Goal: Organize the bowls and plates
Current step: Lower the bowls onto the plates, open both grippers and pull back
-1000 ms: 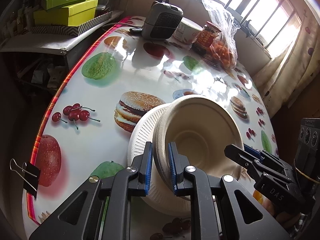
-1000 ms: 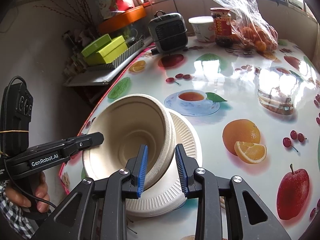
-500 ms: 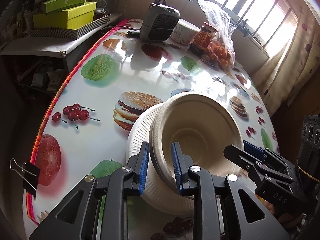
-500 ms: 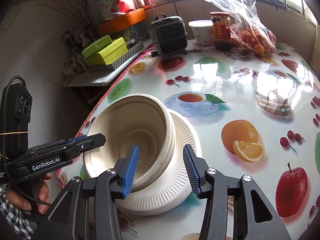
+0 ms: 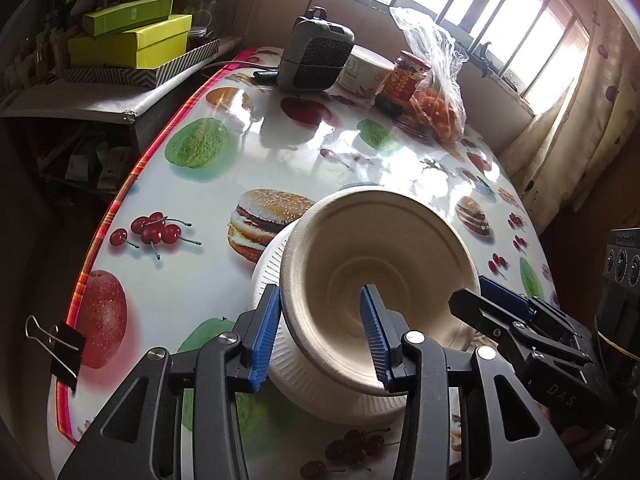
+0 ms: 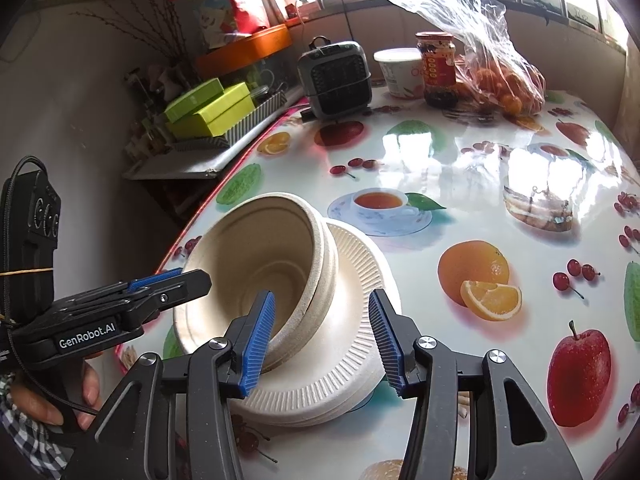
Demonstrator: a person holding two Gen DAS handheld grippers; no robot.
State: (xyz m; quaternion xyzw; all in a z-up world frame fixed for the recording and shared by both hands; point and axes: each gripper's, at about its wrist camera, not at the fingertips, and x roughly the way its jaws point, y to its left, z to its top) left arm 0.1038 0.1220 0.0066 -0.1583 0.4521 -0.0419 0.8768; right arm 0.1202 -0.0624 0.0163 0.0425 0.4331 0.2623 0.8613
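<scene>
The beige moulded-pulp bowl sat tilted on the stack of white ribbed paper plates near the bench's six o'clock edge. The left gripper had its jaws opening, the bowl's rim between them, unpressed. The right gripper, jaws also opening, straddled the opposite rim at three o'clock.

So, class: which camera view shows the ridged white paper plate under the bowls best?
The right wrist view: the ridged white paper plate shows most of its fluted rim. In the left wrist view the beige pulp bowls hide all but its left edge.
</scene>
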